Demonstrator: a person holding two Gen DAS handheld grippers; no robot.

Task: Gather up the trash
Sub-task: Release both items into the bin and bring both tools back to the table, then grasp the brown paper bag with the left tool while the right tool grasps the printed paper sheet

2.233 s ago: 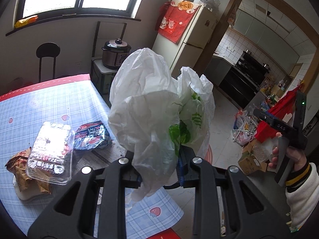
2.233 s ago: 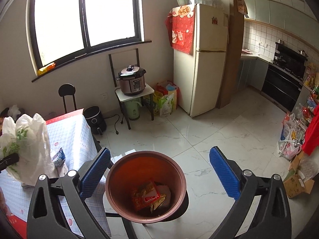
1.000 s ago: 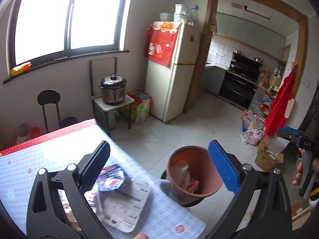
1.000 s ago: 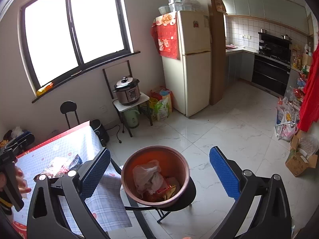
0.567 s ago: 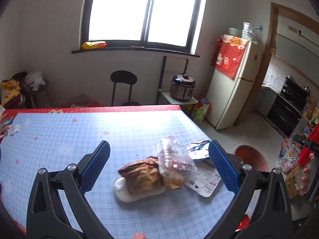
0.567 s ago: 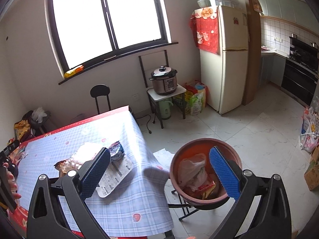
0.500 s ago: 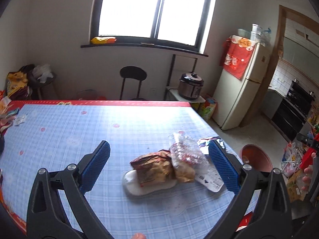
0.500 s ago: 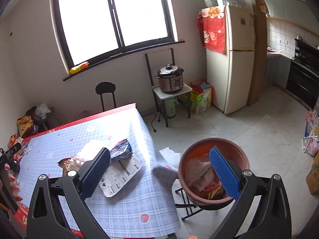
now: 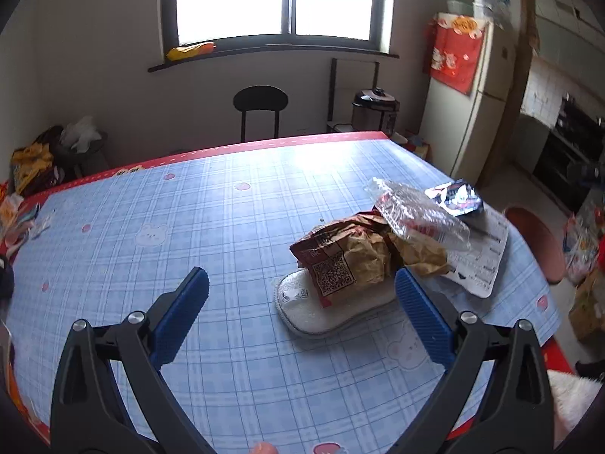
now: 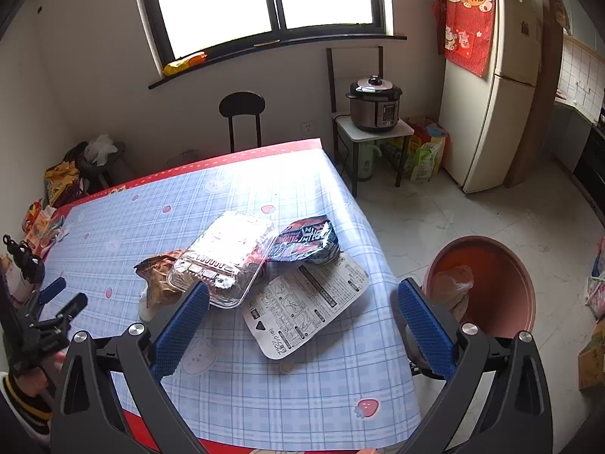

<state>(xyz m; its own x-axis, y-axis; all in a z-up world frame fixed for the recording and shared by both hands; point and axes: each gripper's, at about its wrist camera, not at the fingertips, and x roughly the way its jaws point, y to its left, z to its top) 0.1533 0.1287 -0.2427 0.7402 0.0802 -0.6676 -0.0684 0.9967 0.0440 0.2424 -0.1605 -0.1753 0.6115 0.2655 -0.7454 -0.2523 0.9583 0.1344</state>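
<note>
Both tools, left (image 9: 301, 302) and right (image 10: 302, 308), gape wide and empty over the worktop (image 10: 234, 204), where a brown bag (image 9: 351, 251), clear box (image 10: 223, 261), dark wrapper (image 10: 306, 240) and printed sheet (image 10: 306, 302) lie; only the right view shows the bin (image 10: 503, 287) holding a plastic bag (image 10: 452, 283).

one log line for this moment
left tongs: open | right tongs: open | wrappers: on table | bin: holds bag
</note>
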